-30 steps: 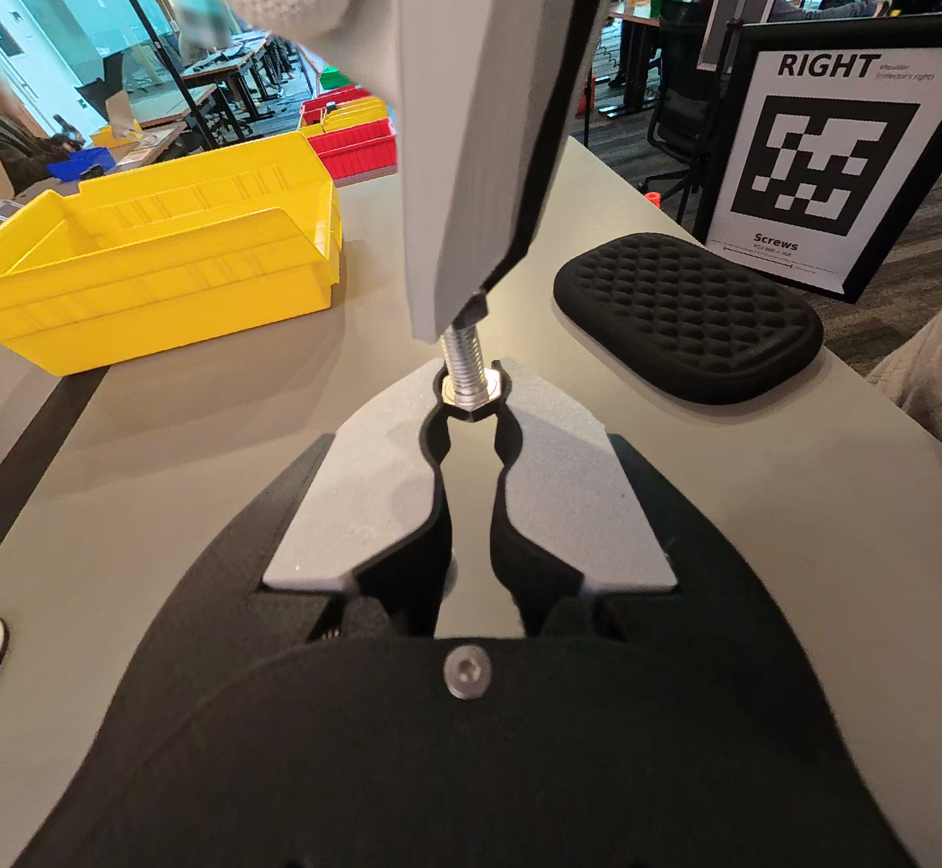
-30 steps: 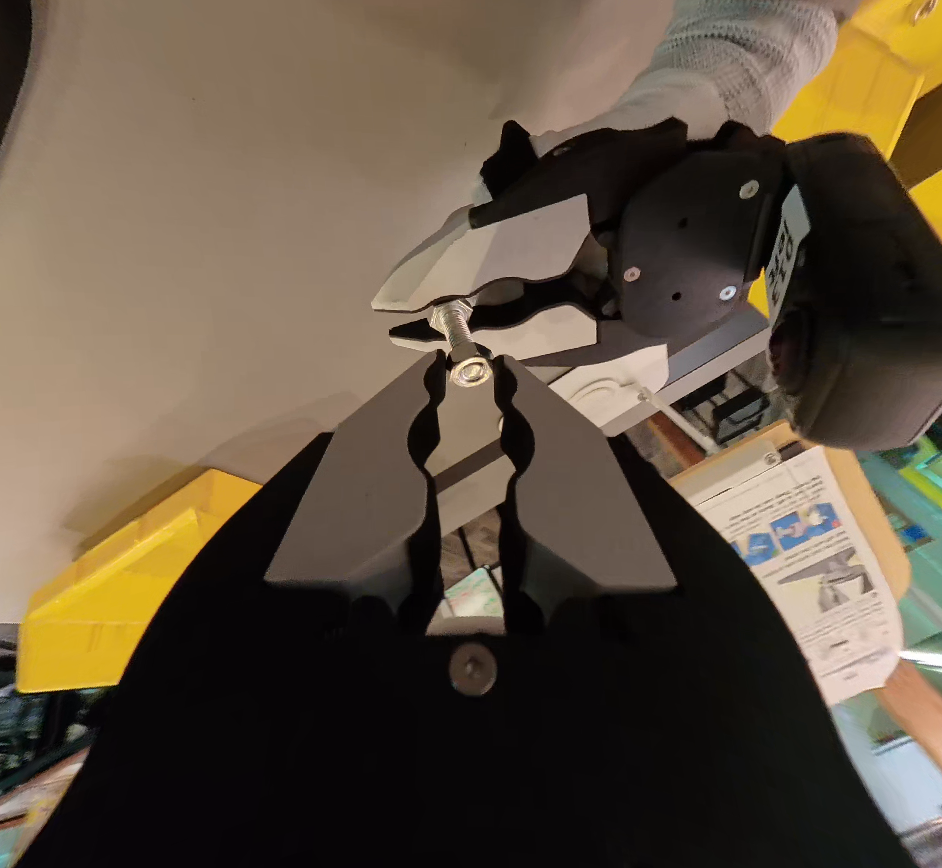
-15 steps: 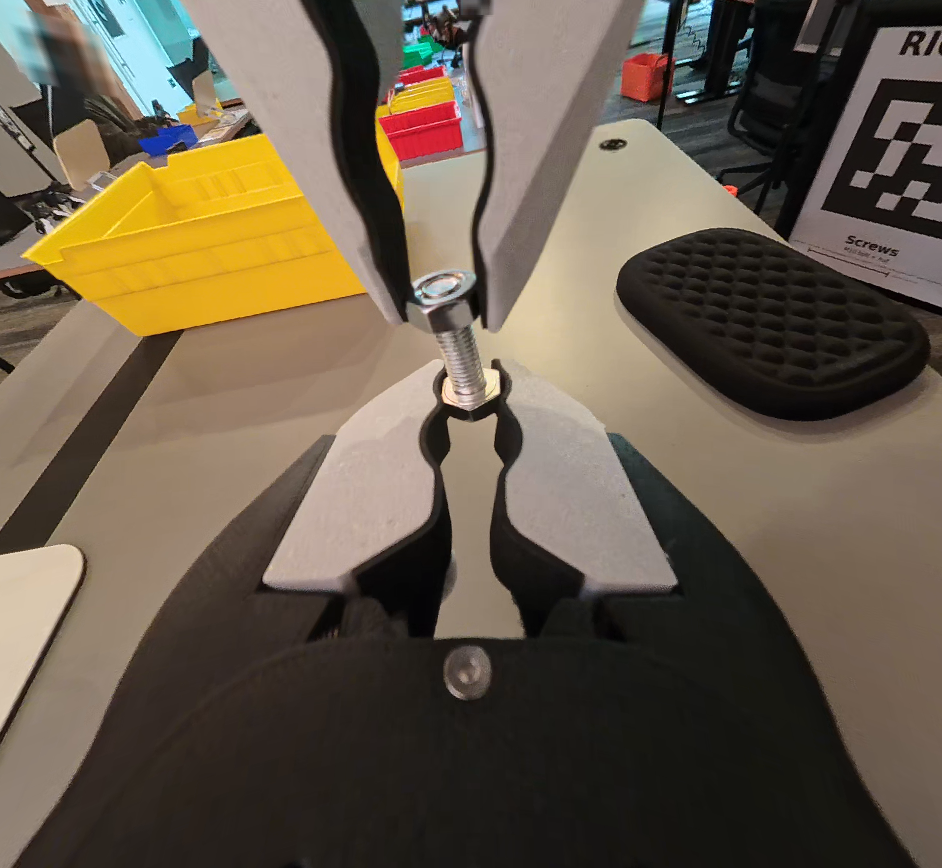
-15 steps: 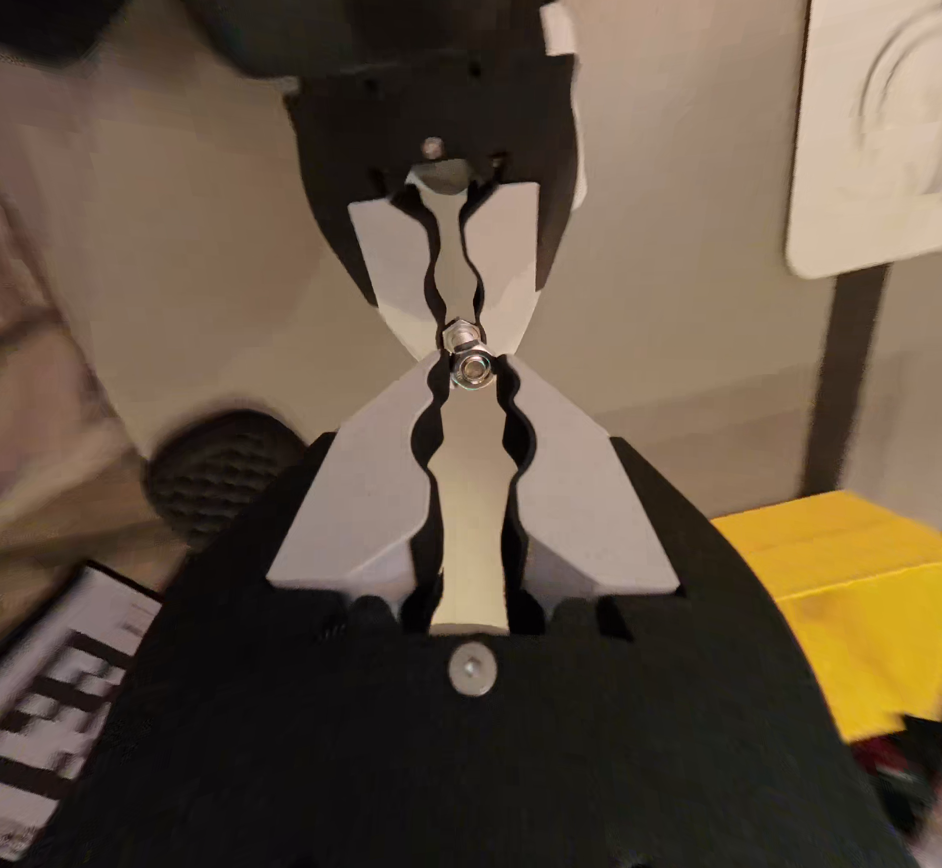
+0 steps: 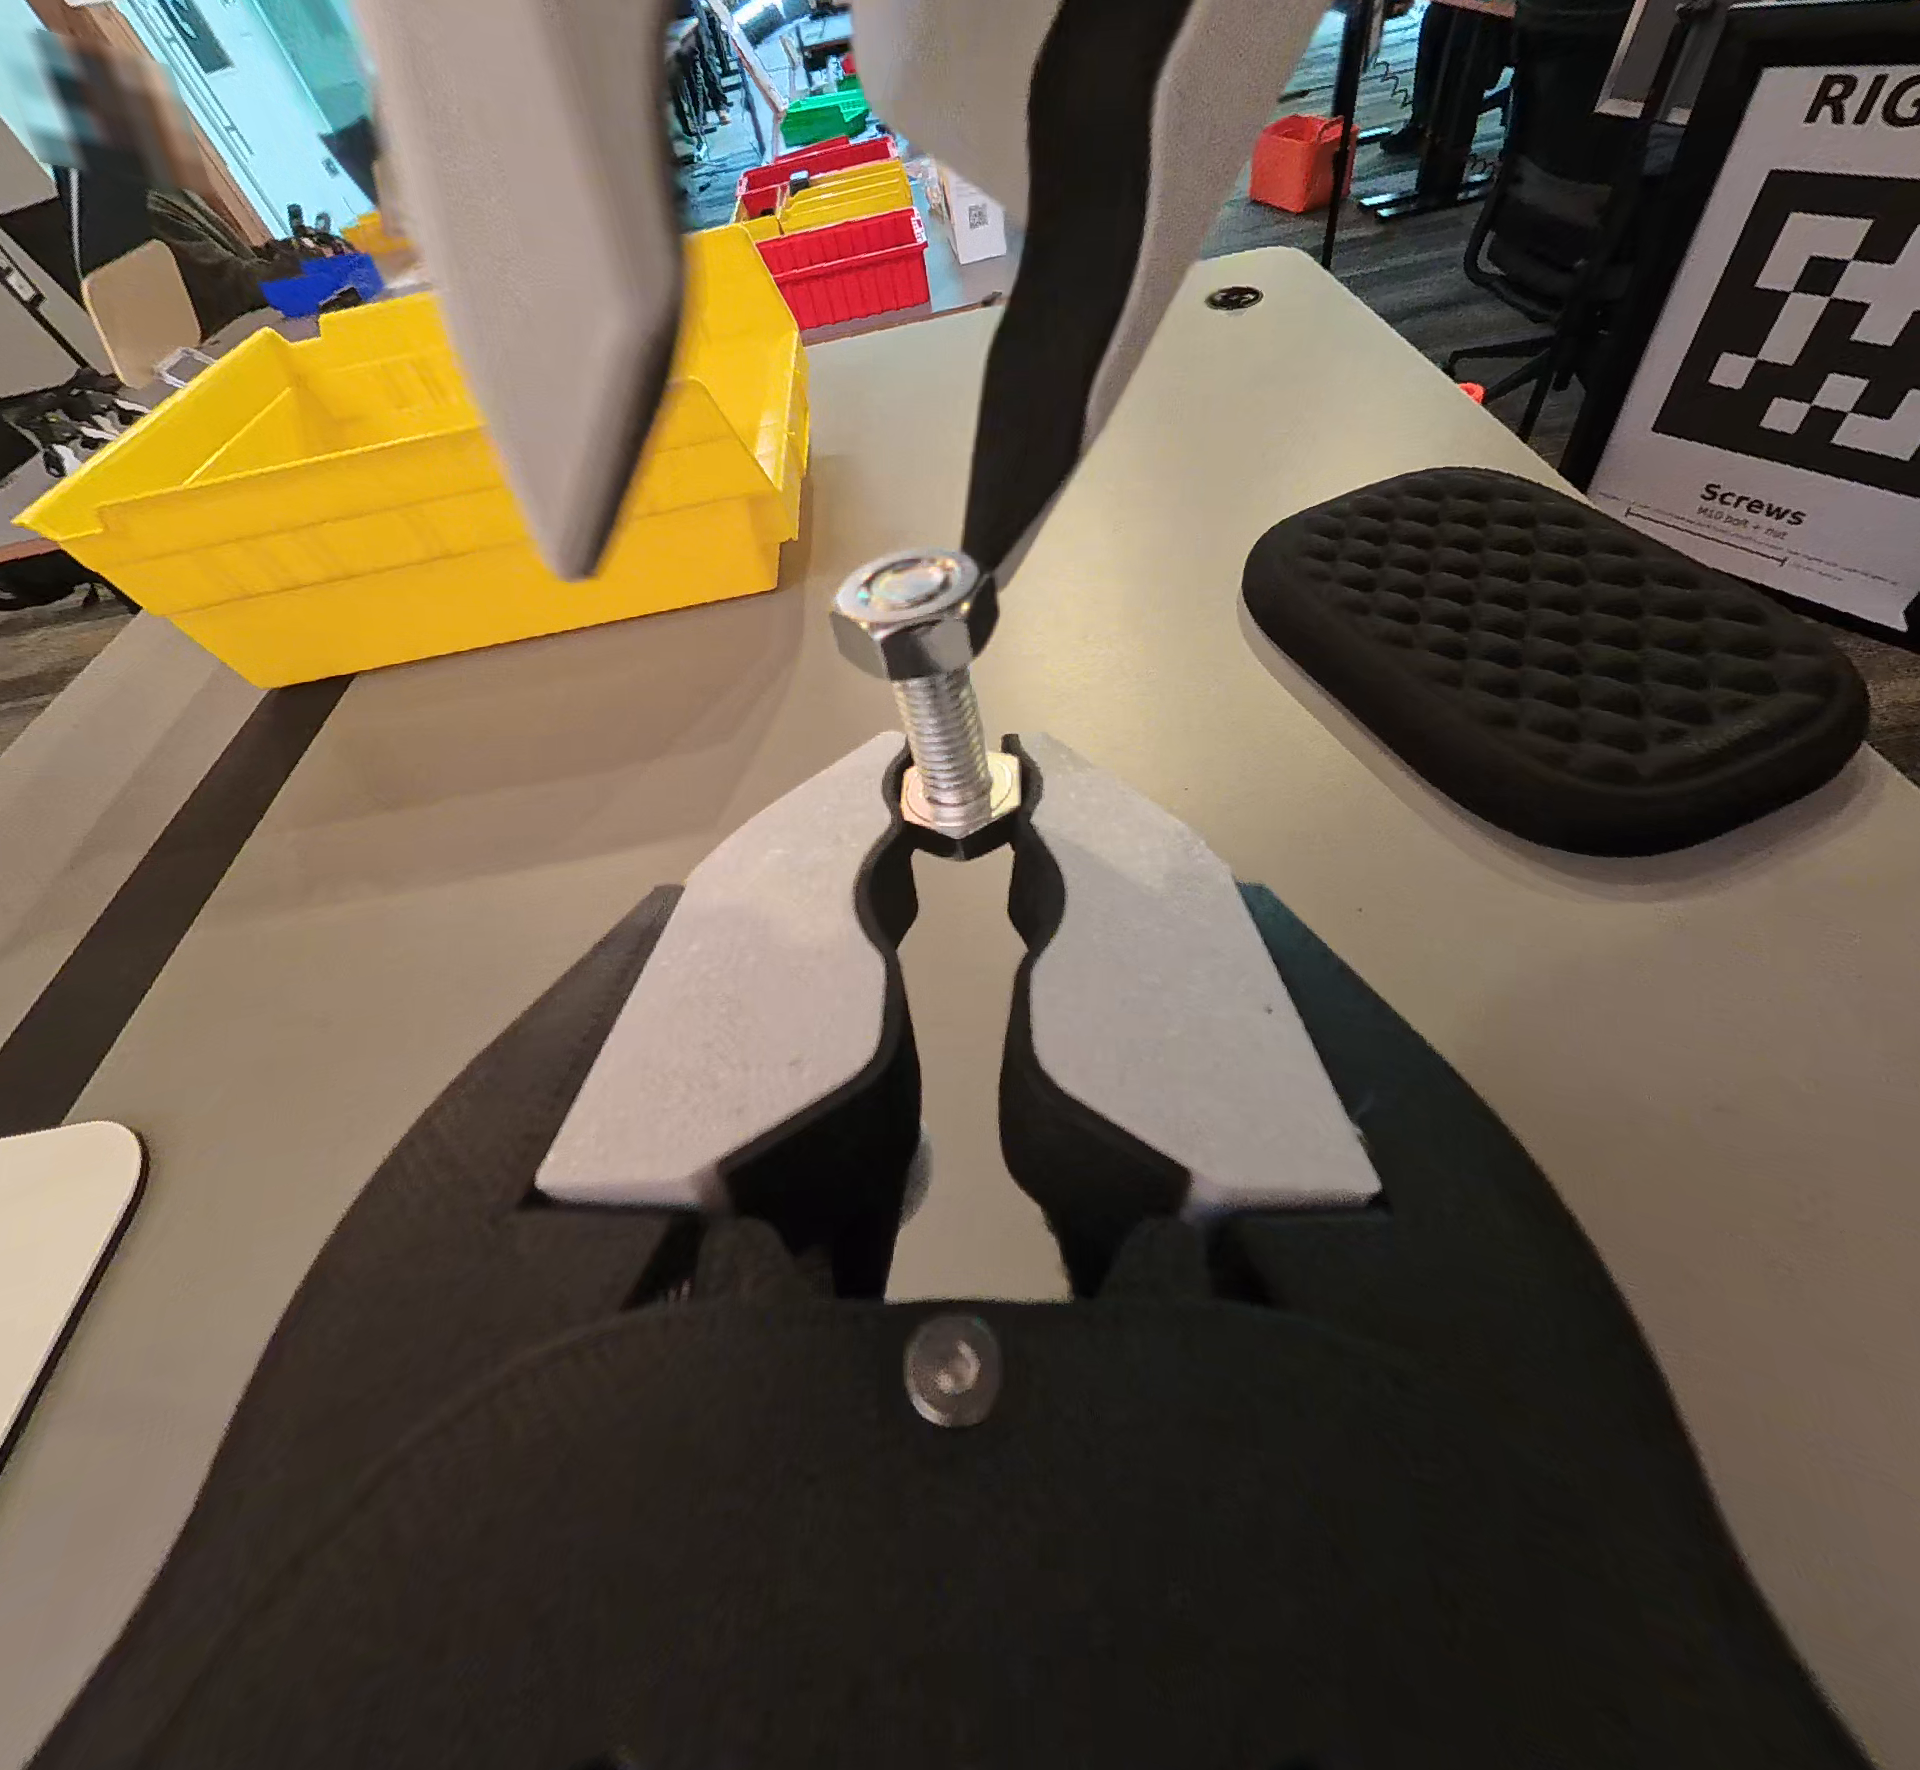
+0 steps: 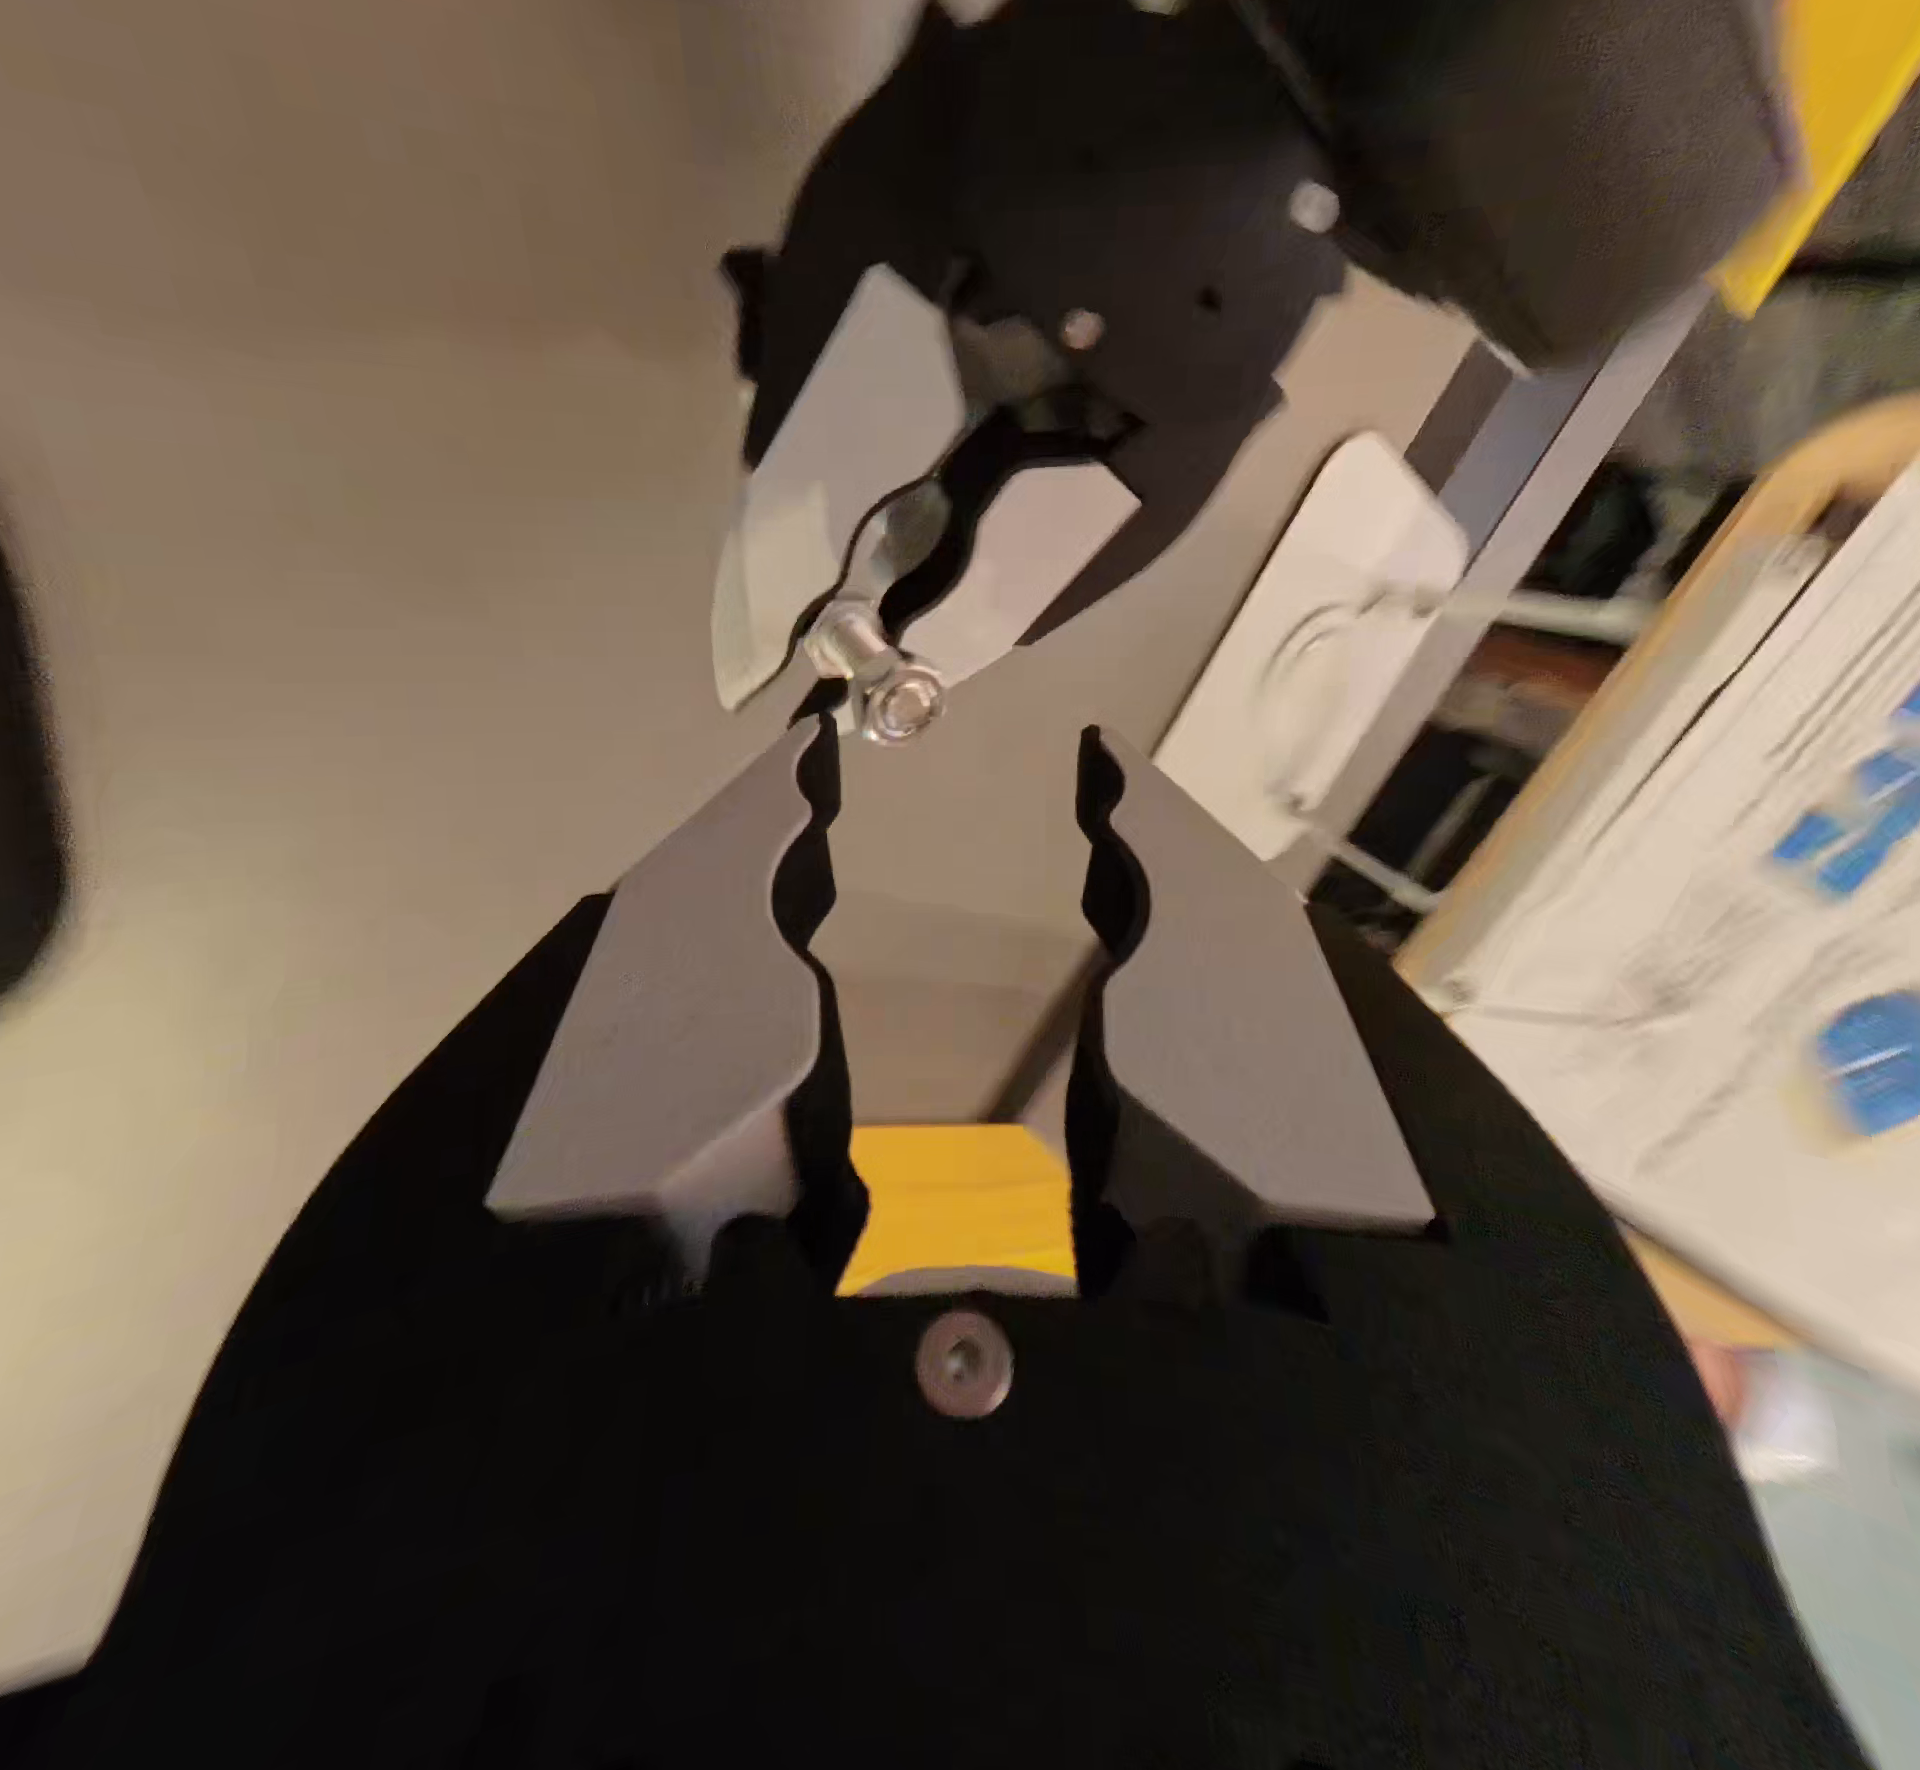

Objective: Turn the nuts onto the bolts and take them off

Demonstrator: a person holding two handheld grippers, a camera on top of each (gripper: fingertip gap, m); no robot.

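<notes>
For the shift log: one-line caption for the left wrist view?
Left gripper clamps the nut on an upright bolt; right gripper open above.

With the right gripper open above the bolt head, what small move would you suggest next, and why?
Probably close the right gripper back onto the bolt head for another turn: its fingers stand apart around the head, while the left gripper holds the nut low on the thread.

Bright, sharp left view; dim, motion-blurred right view.
</notes>
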